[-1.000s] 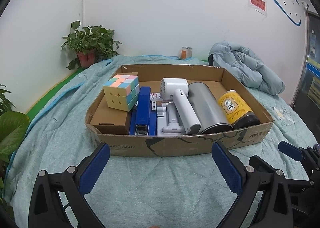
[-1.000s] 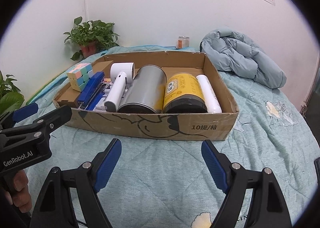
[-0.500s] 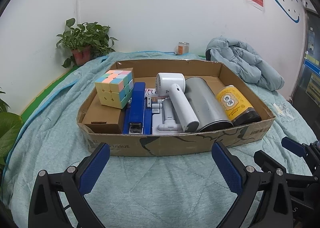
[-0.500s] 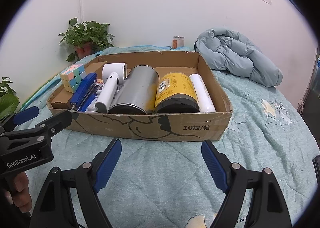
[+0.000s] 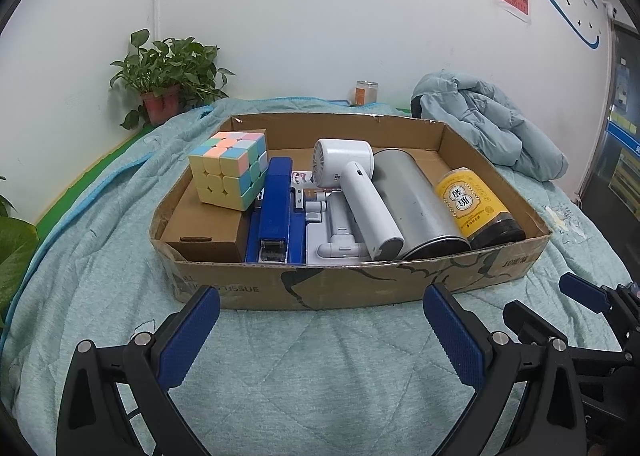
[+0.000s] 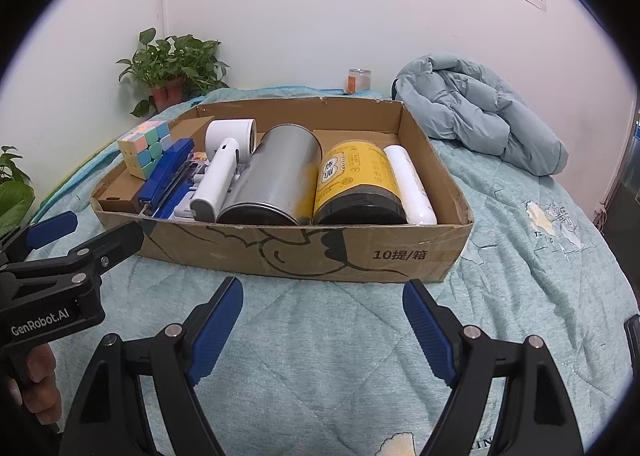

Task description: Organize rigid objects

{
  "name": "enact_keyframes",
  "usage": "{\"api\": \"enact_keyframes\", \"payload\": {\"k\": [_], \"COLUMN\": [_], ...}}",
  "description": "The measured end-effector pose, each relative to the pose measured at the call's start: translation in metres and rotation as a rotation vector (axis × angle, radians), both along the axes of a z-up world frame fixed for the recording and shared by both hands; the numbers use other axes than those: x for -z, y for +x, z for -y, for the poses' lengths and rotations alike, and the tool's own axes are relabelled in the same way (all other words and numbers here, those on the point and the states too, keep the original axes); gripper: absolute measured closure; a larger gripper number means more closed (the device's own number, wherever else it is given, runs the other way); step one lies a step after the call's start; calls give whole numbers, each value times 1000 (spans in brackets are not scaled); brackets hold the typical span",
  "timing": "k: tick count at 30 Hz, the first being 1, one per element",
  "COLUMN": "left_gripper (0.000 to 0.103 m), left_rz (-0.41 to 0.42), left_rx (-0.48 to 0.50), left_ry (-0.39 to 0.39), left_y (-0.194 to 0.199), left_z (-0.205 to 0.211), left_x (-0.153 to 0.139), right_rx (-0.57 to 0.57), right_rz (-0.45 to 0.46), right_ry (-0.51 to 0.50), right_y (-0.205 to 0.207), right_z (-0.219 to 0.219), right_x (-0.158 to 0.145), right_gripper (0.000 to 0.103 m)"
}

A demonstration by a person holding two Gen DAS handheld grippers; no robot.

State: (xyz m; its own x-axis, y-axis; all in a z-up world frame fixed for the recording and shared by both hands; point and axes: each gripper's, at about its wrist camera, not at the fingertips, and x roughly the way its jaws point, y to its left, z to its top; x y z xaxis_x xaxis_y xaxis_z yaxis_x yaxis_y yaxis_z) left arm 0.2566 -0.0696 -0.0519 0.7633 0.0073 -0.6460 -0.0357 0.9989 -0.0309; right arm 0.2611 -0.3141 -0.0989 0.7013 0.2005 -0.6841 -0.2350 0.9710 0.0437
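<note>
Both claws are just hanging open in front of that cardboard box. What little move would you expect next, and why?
Probably the left gripper eases forward over the box wall toward the puzzle cube. Both it and the right gripper are open and empty, short of the box, and the cube sits exposed atop a small carton, easiest to grasp.

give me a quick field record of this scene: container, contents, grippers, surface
container: open cardboard box on the bed
contents, left to right: pastel cube on a small carton, blue stapler, white handheld fan, silver can, yellow-label jar, white tube
grippers: left gripper and right gripper open, empty
surface: teal quilt
</note>
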Motion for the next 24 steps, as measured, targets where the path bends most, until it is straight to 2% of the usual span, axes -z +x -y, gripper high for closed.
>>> {"api": "enact_keyframes", "payload": {"k": [18, 24], "left_gripper": [1, 1], "left_rz": [-10, 22], "left_rx": [4, 25], "left_ry": [0, -13], "left_y": [5, 6], "left_z": [-5, -3], "left_x": [2, -1], "right_rx": [-8, -5], "right_rz": [3, 7], "right_ry": [-11, -24], "right_y": [3, 3], "right_z": [-8, -9], "right_x": [1, 0], "right_gripper": [21, 21]}}
